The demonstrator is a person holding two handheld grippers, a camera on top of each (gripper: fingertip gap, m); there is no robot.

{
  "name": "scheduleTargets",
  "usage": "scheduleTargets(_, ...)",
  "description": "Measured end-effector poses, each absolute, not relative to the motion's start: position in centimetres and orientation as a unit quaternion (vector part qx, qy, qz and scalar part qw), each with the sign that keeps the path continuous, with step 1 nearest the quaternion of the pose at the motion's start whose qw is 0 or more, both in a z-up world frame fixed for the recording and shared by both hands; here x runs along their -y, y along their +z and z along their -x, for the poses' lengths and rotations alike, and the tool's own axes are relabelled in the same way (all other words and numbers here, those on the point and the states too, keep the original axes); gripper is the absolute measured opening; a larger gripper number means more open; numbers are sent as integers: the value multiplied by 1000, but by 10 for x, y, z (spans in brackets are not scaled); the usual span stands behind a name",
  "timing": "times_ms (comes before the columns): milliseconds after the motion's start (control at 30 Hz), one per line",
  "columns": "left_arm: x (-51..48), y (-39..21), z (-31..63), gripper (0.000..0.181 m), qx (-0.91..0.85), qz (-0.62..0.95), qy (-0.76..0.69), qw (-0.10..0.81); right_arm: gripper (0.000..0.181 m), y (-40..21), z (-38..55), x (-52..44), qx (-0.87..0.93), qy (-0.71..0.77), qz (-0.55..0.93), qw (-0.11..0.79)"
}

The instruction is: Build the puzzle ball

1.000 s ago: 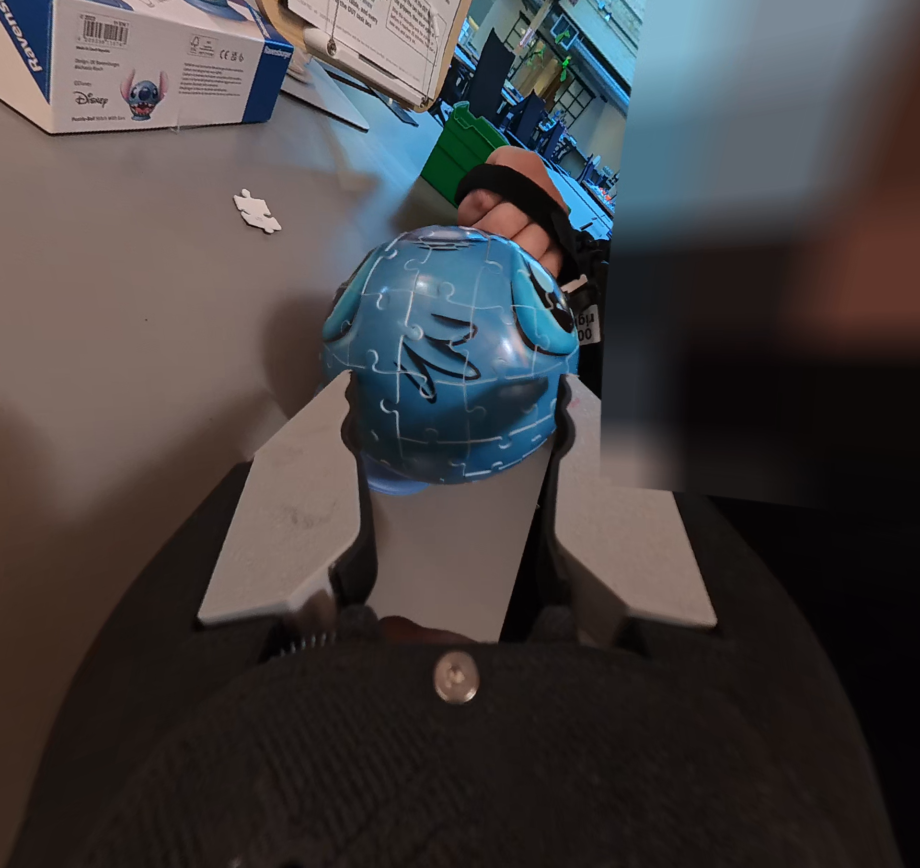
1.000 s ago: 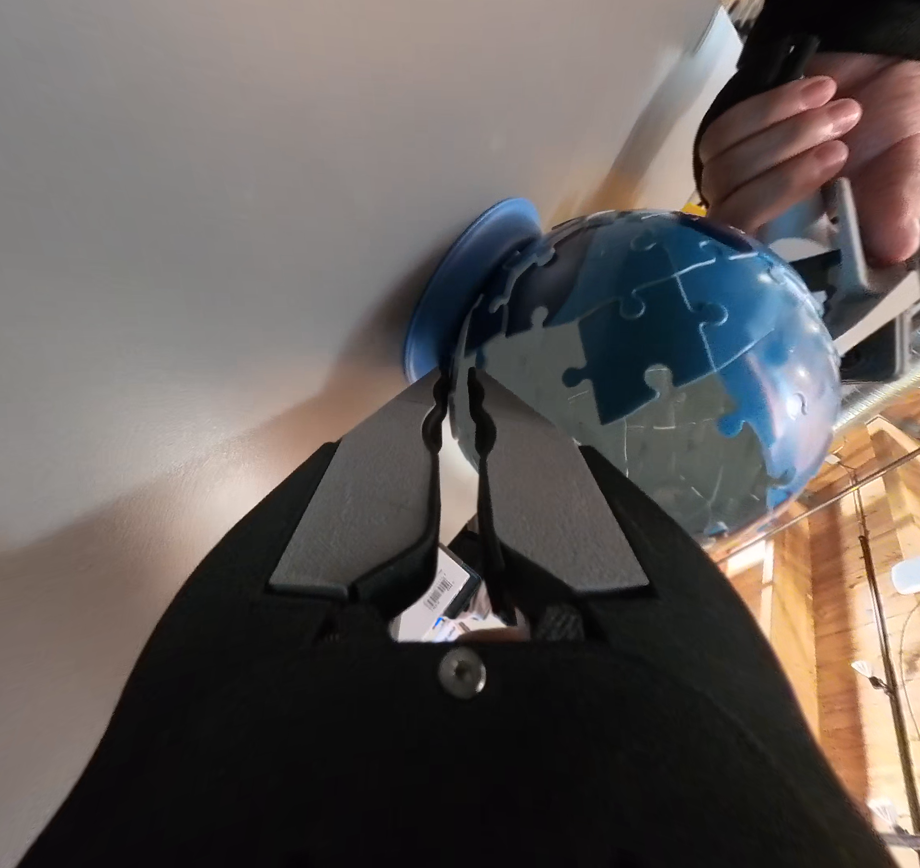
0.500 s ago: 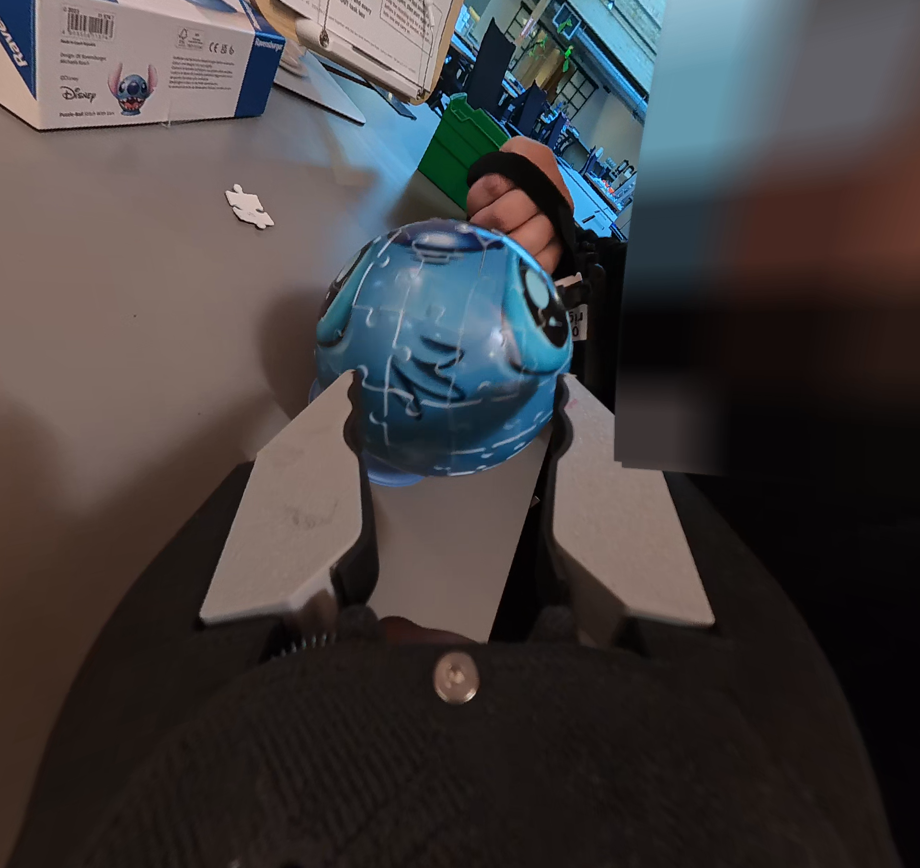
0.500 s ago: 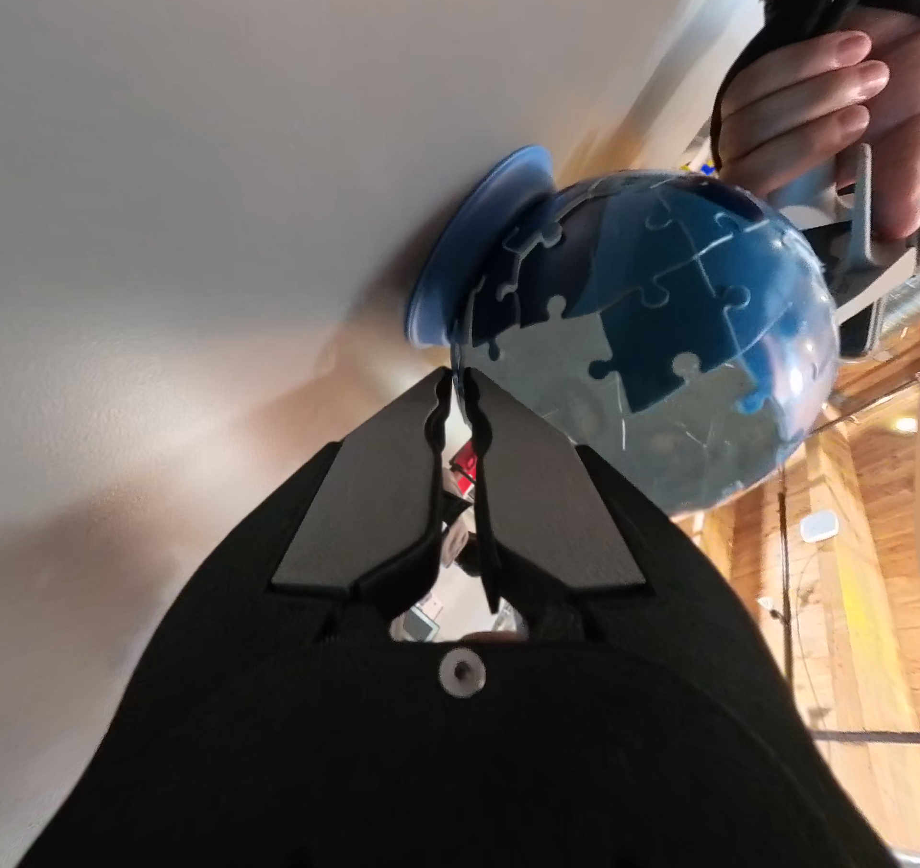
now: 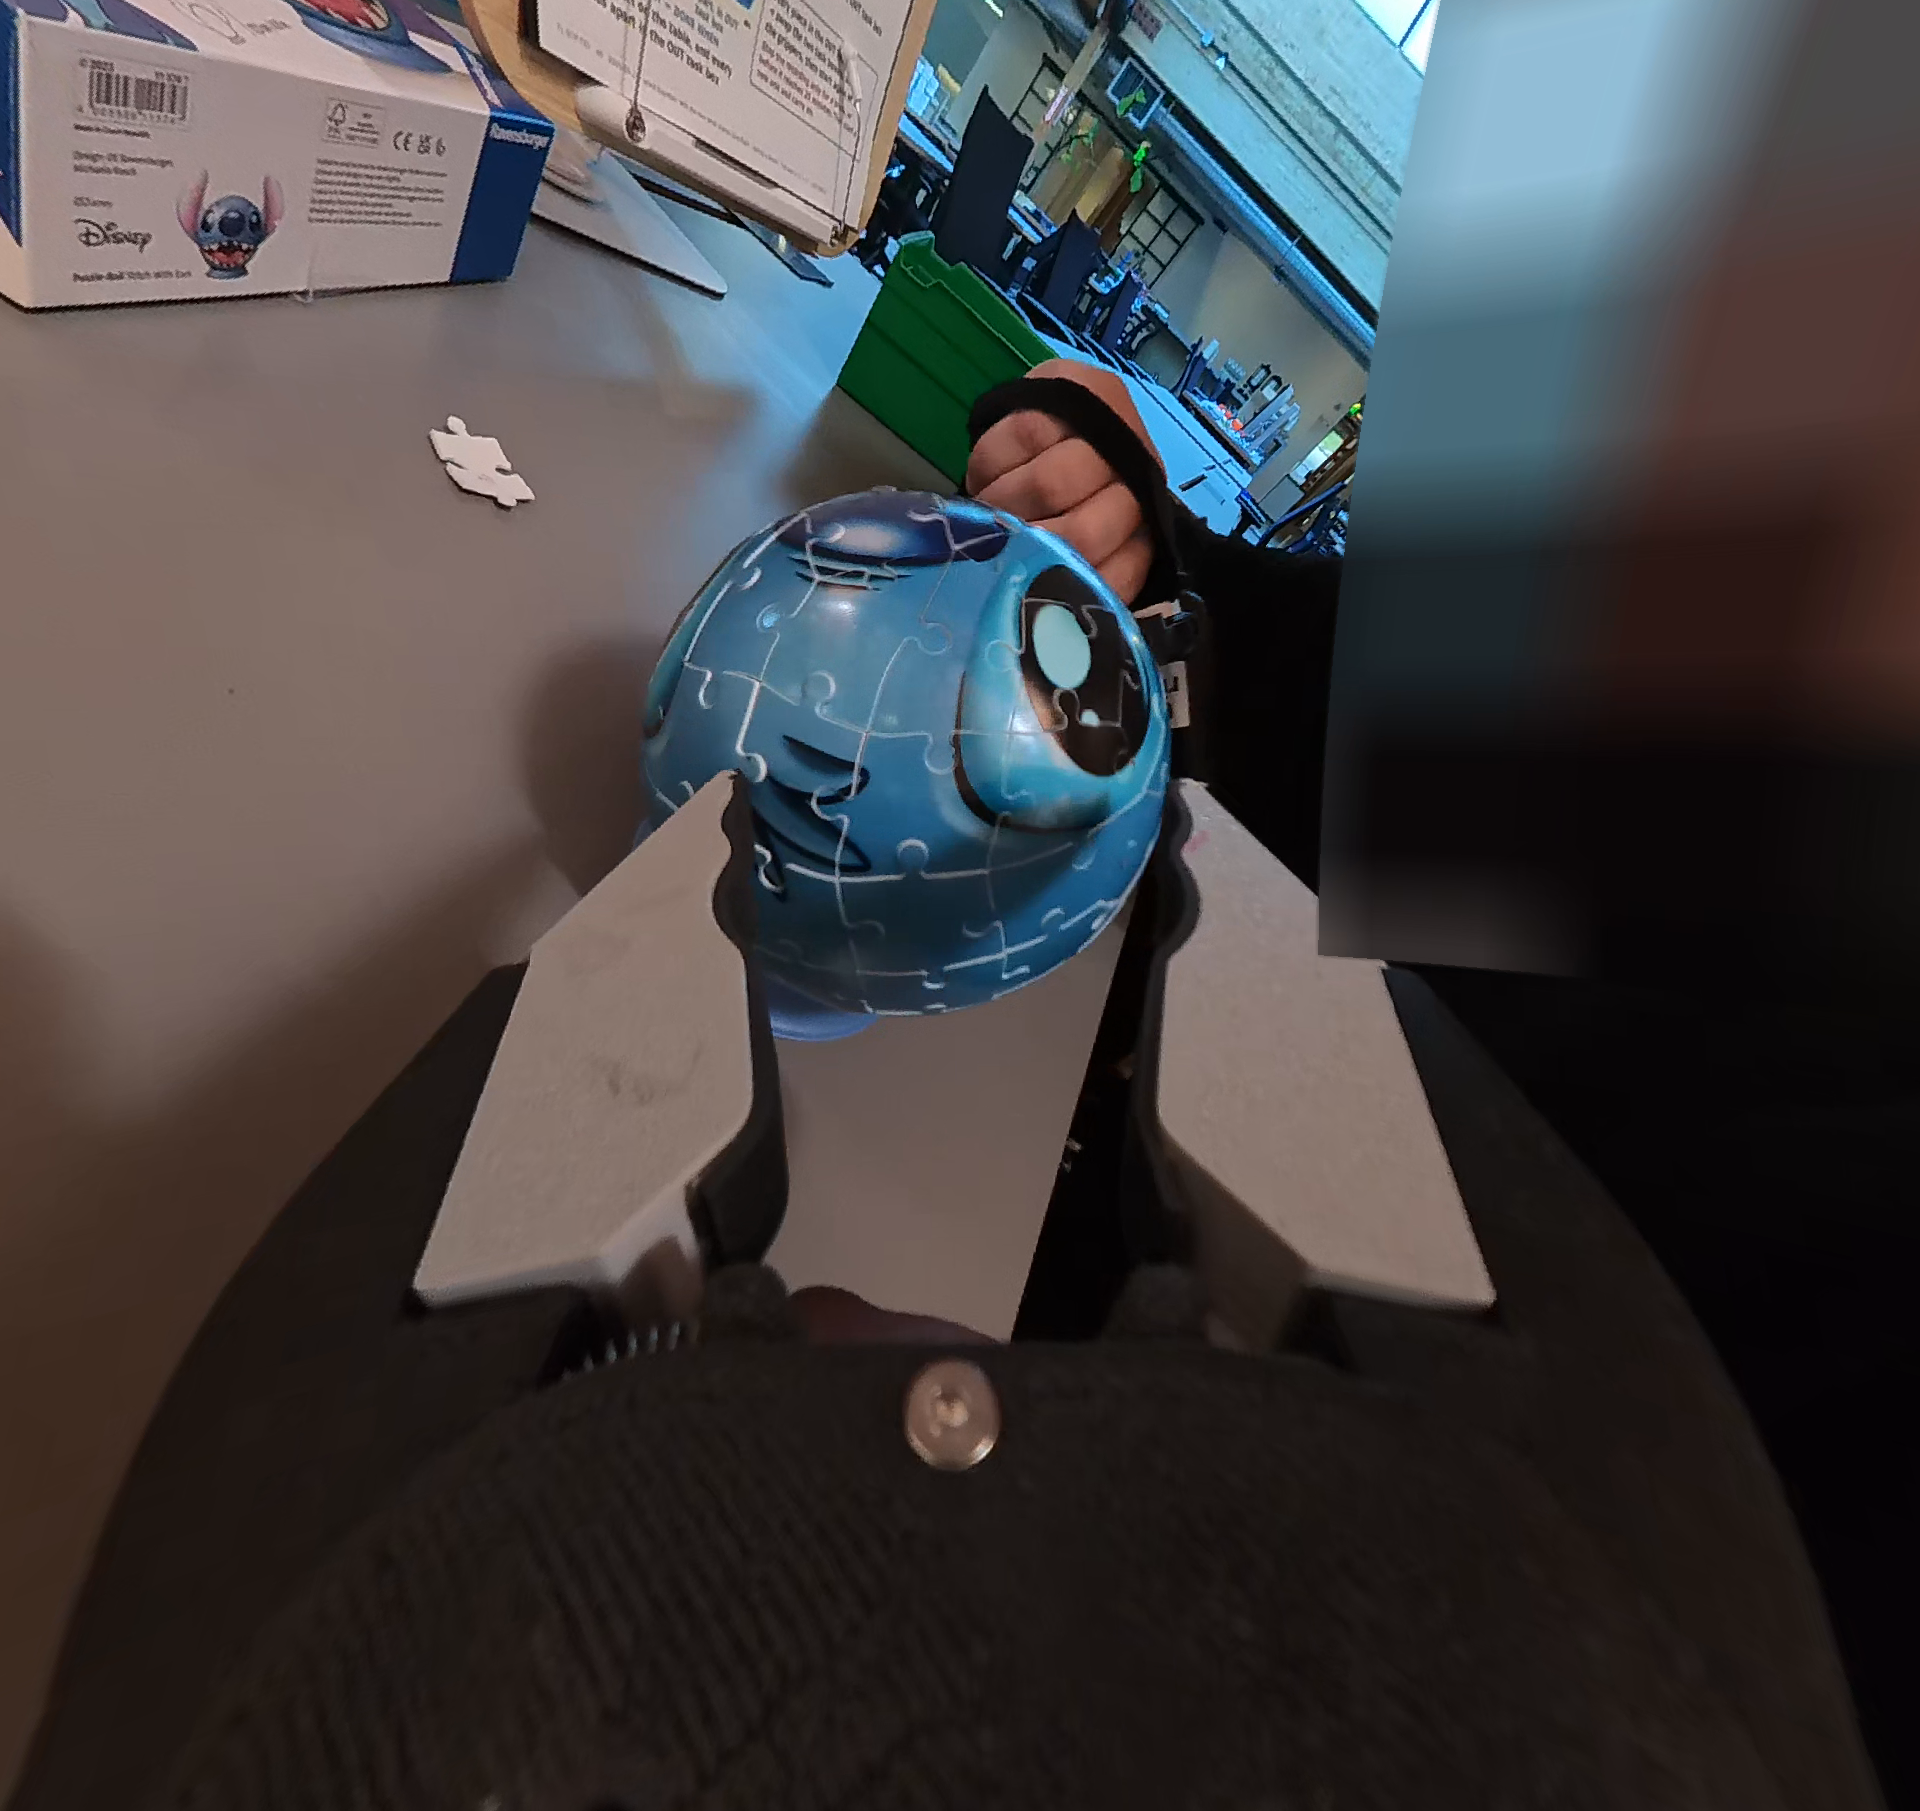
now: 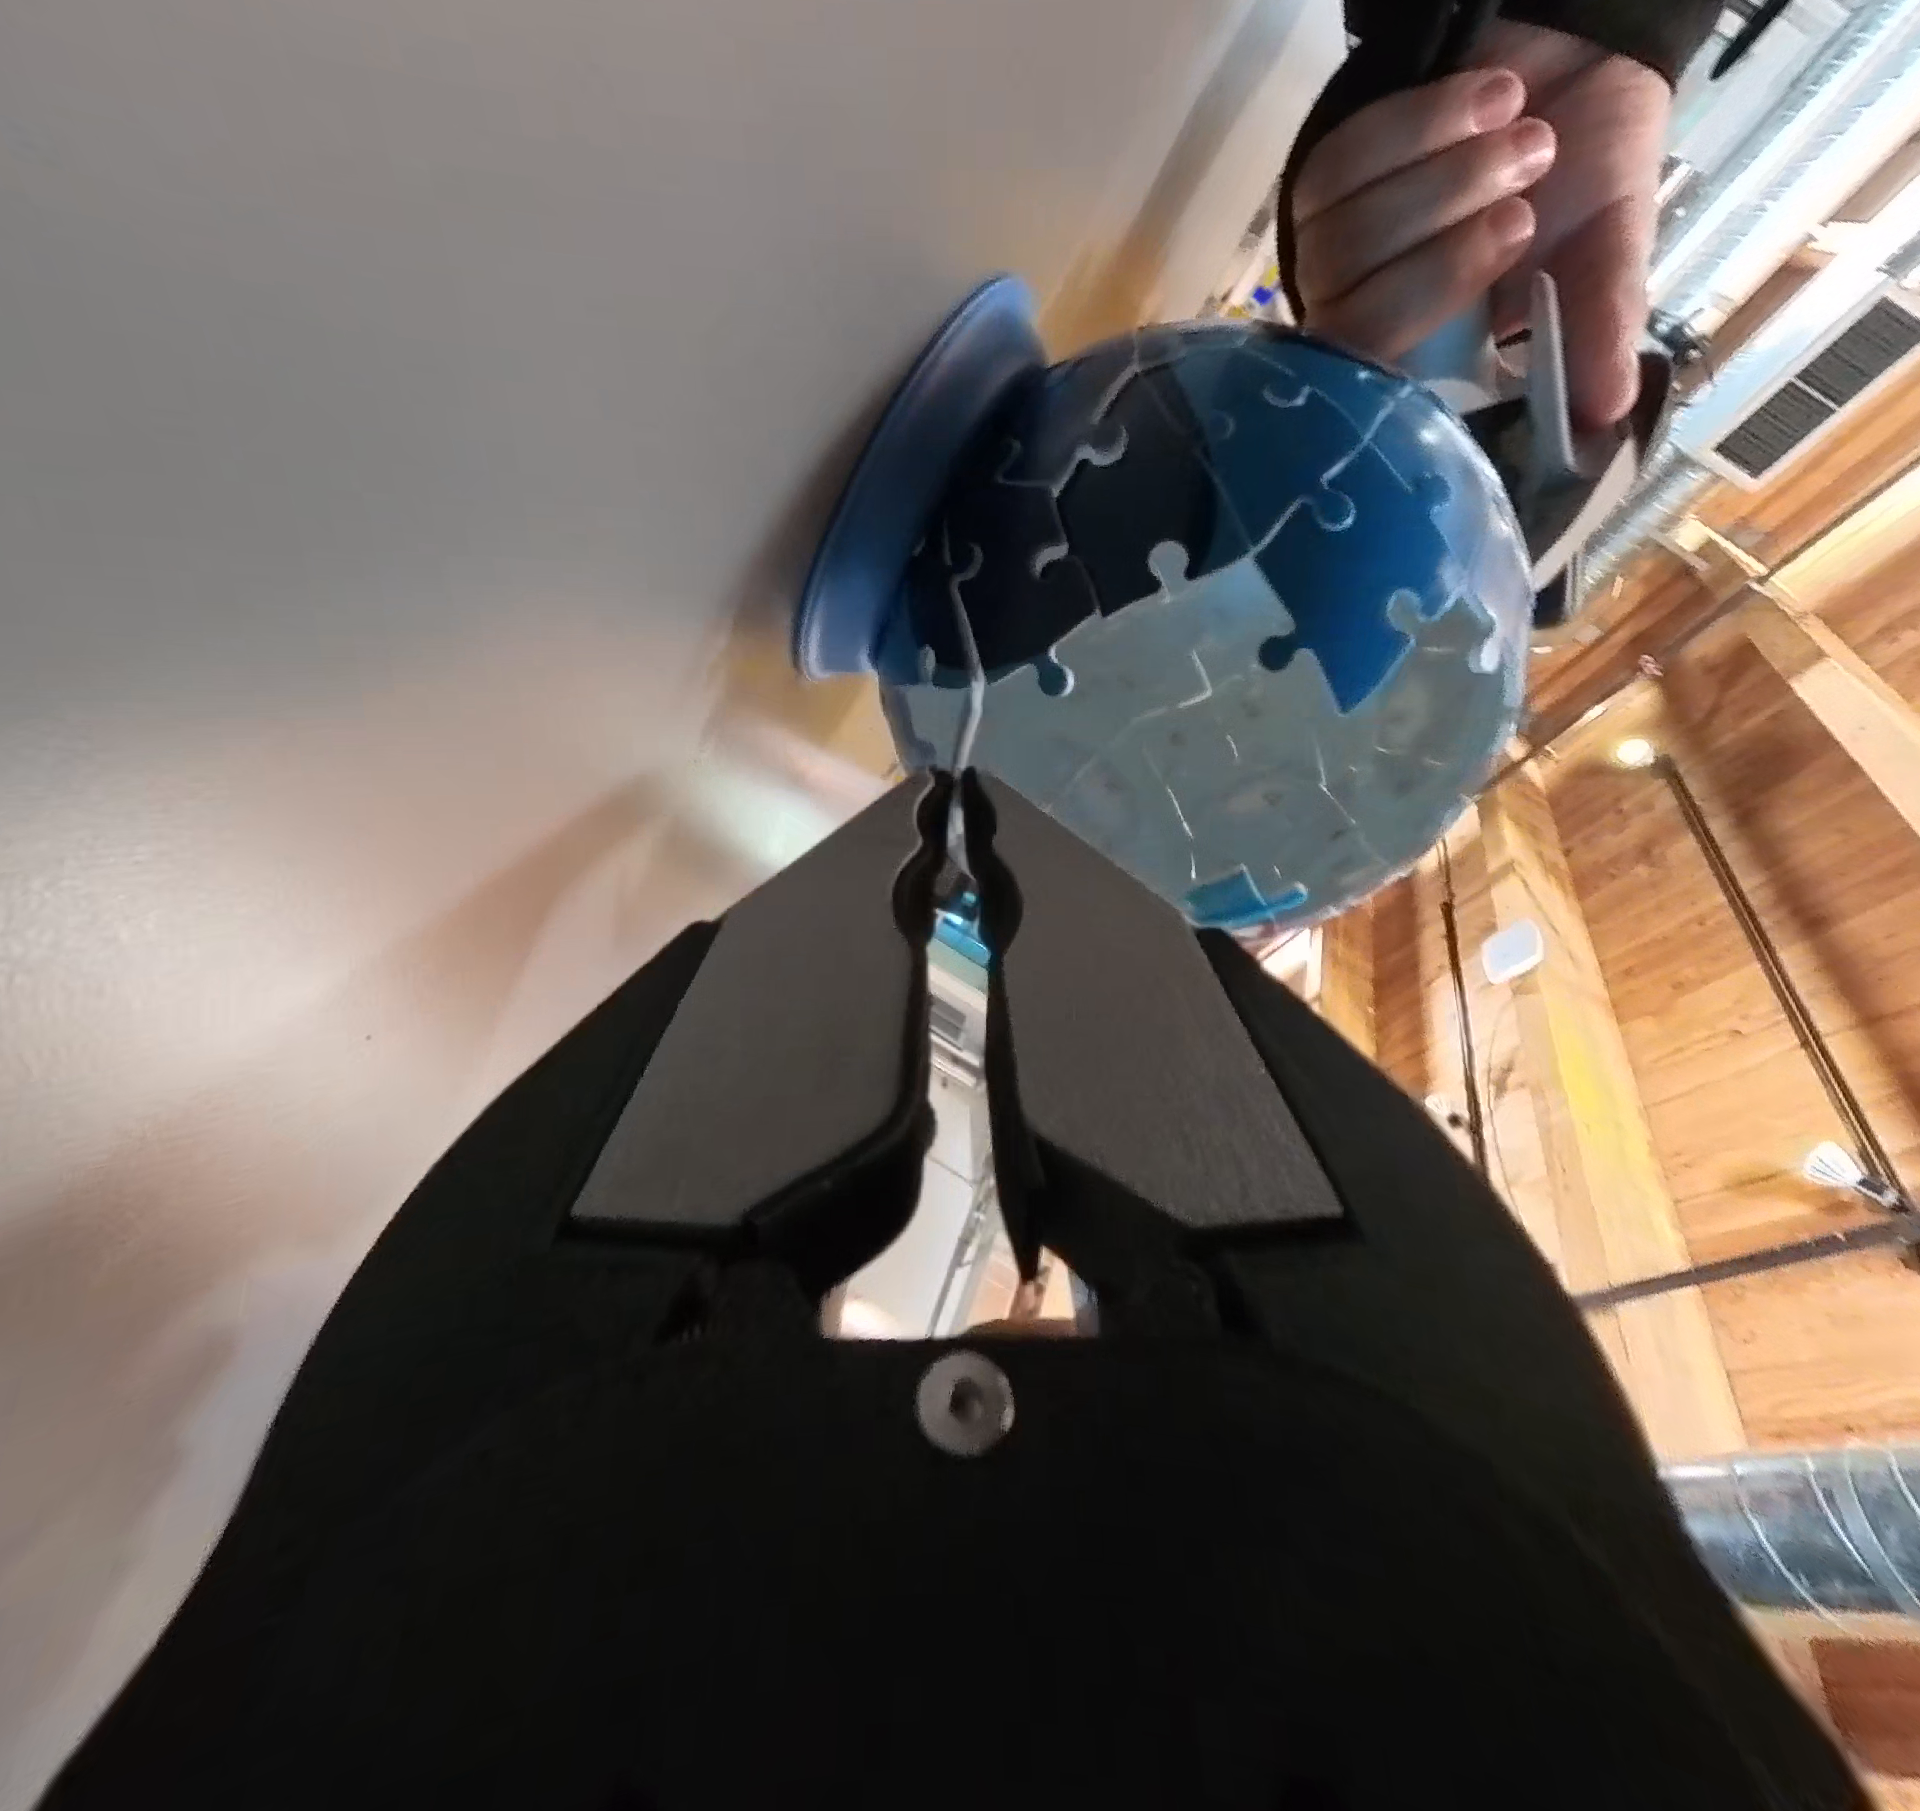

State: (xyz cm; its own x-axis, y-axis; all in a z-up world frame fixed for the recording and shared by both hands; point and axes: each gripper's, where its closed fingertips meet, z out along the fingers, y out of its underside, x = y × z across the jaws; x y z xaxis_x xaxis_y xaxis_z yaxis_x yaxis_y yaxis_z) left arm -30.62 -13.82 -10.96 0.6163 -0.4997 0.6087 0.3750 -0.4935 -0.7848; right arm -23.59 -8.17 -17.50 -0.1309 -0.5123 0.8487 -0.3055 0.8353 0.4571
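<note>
- My left gripper (image 5: 951,831) holds the puzzle ball (image 5: 909,759) across its lower half, one finger at 9 o'clock and one at 3 o'clock of the sphere.
- The ball sits on a blue stand (image 6: 914,494) on the grey table (image 5: 260,681), tilted toward 1 o'clock in the left wrist view.
- My right gripper (image 6: 956,795) has its fingers nearly together, pinching what looks like a thin pale piece edge (image 6: 971,712) at the ball's open seam. I cannot tell whether this is a separate piece or the shell rim.
- The shell is incomplete: the pale inner surface shows through a large gap (image 6: 1195,722).
- One loose white piece (image 5: 480,462) lies at 10 o'clock from the ball, near the puzzle box (image 5: 270,172).
- Risk: excess left-hand squeeze could pop neighbouring pieces apart.
- Risk: pushing at an angle could bend the tab or roll the ball off its stand.
- Risk: a weak pinch could drop the piece inside the shell.
</note>
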Motion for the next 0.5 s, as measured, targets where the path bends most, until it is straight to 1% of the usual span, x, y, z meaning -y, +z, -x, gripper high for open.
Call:
scheduleTargets(133, 140, -109, 304, 74, -46, 742, -443, 501, 0, -175, 234, 74, 757, -81, -243, 601)
scheduleTargets(333, 145, -104, 303, 72, -55, 734, -445, 510, 0, -150, 227, 75, 732, -81, -218, 641)
scheduleTargets(400, 147, -102, 303, 72, -59, 731, -447, 512, 0, -150, 223, 65, 743, -84, -192, 635)
scheduleTargets(500, 151, -98, 302, 72, -72, 730, -440, 518, 0, -165, 218, 29, 782, -90, -132, 602)
